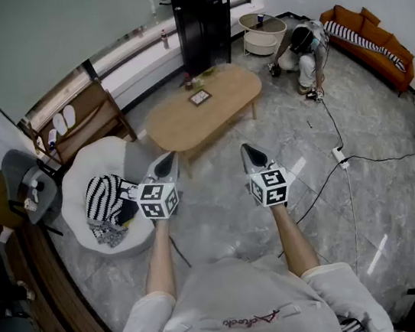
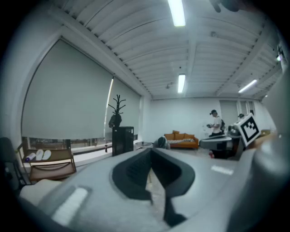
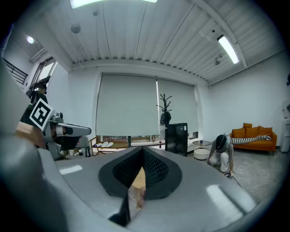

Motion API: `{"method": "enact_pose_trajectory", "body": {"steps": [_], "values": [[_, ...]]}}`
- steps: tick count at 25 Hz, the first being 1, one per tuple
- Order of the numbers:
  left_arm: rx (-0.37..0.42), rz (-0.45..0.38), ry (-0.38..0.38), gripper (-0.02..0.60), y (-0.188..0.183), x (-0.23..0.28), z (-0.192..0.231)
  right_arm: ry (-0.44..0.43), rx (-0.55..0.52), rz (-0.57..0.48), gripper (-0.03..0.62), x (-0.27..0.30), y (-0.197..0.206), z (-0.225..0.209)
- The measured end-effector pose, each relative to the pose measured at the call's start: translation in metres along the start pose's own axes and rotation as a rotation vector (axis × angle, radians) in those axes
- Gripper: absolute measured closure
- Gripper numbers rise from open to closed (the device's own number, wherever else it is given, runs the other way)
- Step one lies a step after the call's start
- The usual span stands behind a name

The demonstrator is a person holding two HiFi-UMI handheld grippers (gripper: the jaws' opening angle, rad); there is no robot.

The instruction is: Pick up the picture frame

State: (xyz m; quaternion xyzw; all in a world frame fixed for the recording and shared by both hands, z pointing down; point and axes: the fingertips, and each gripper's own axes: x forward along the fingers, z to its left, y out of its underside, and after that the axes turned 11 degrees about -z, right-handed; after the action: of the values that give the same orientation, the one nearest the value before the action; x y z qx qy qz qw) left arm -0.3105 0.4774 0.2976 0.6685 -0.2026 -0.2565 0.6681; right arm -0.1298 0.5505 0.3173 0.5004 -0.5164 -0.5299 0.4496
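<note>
Picture frame (image 1: 200,97) lies flat near the middle of the wooden counter (image 1: 178,127), in the upper middle of the head view, well apart from both of your claws. The left claw (image 1: 166,160) and the right claw (image 1: 247,150) hang side by side below the counter's near edge. Each has its jaws pressed together with nothing between them.

The likeliest trouble is arriving with the jaws together. You would then push the frame along the counter instead of gripping it, so part one claw before you reach in. The frame looks thin and lies flat, so a jaw may skate over its top rather than catch an edge. It could also slide toward the small things (image 1: 189,84) just beyond it. Watch your feet as well: a cable (image 1: 337,151) runs across the floor at right, and a crouching person (image 1: 302,48) is near the counter's right end.

Only the head view shows you the frame, the counter top and the floor. Both claw views look out across the room, and neither shows the frame. What they give you is the jaws close up, meeting along a thin line. The right claw view shows a sliver of wood colour through that gap. The left claw view also shows a standing person (image 2: 215,123) at right, missing from the head view.
</note>
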Motion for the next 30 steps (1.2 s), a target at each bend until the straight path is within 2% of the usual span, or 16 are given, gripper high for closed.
{"method": "enact_pose_trajectory", "body": {"steps": [14,30], "values": [[-0.004,0.020,-0.012,0.580,0.006,0.010,-0.012,-0.015,0.016,-0.005,0.588,-0.003,0.000,-0.015],[0.010,0.032,-0.036,0.580,0.020,0.046,-0.061,-0.048,0.004,0.025,0.589,-0.022,0.011,-0.073]]}}
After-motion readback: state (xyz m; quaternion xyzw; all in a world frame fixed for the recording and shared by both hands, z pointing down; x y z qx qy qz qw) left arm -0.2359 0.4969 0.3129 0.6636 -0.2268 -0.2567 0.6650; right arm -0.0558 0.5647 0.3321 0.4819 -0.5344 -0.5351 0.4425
